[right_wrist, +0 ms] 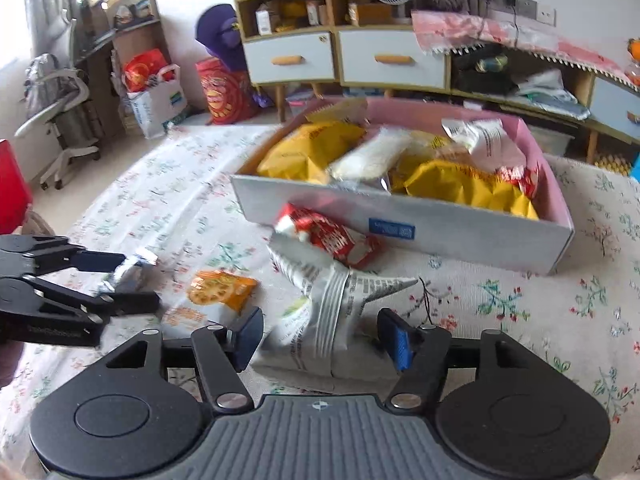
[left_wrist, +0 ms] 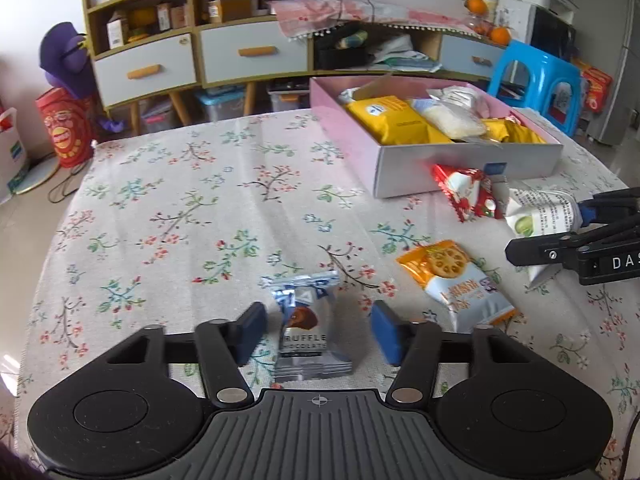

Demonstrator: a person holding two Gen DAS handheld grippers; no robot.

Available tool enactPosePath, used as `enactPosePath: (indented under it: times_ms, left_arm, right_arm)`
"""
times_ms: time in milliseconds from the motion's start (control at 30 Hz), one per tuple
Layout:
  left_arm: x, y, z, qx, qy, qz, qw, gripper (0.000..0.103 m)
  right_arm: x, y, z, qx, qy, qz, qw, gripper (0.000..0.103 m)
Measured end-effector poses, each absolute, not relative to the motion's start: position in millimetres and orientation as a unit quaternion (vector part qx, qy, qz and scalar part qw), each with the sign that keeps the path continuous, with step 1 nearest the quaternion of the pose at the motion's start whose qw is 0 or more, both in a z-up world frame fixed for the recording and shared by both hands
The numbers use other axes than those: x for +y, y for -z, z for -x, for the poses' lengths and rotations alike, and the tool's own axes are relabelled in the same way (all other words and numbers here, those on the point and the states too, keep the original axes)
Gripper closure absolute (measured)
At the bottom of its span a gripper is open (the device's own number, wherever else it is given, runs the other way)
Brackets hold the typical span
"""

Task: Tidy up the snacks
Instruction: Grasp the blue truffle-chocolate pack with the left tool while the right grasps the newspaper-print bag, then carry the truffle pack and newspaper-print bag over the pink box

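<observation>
A pink-and-white box [left_wrist: 460, 164] [right_wrist: 472, 236] on the floral tablecloth holds yellow and white snack bags. My left gripper [left_wrist: 318, 334] is open, its pads either side of a silver truffle chocolate packet [left_wrist: 306, 330] lying on the cloth; the packet also shows in the right wrist view [right_wrist: 128, 274]. My right gripper [right_wrist: 320, 338] is open around a white and green snack bag [right_wrist: 320, 320] [left_wrist: 540, 212] on the table. A red and white packet [left_wrist: 468, 192] [right_wrist: 328, 236] lies against the box front. An orange biscuit packet [left_wrist: 456, 284] [right_wrist: 220, 290] lies between the grippers.
A shelf unit with drawers [left_wrist: 192, 56] stands behind the table. A blue plastic stool [left_wrist: 536, 80] is at the right, a red bag [left_wrist: 66, 128] on the floor at the left. An office chair [right_wrist: 64, 112] stands far left.
</observation>
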State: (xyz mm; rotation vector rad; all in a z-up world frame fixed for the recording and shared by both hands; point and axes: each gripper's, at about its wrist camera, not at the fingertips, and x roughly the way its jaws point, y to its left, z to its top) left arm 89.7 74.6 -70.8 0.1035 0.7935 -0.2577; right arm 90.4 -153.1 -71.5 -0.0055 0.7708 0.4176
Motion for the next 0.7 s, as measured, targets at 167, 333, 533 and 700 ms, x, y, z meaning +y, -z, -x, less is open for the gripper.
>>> enactPosePath:
  times_ms: [167, 333, 533, 700]
  left_arm:
    - [78.8, 69.0, -89.8, 0.384, 0.106, -0.038, 0.917, 0.077]
    - [77.0, 68.3, -88.5, 0.383, 0.096, -0.034, 0.918, 0.081]
    - [74.6, 64.7, -86.7, 0.383, 0.1, -0.023, 0.918, 0.085]
    - [73.6, 61.8, -86.6, 0.382, 0.1, -0.015, 0.919, 0.085]
  right_arm:
    - [-152.2, 70.4, -88.9, 0.371, -0.195, 0.006, 0.908, 0.051]
    - [-150.9, 69.2, -85.9, 0.37, -0.188, 0.012, 0.91, 0.054]
    - [-148.4, 65.0, -84.9, 0.373, -0.193, 0.009, 0.908, 0.075]
    - [-146.4, 58.6, -83.4, 0.37, -0.199, 0.007, 0.907, 0.075]
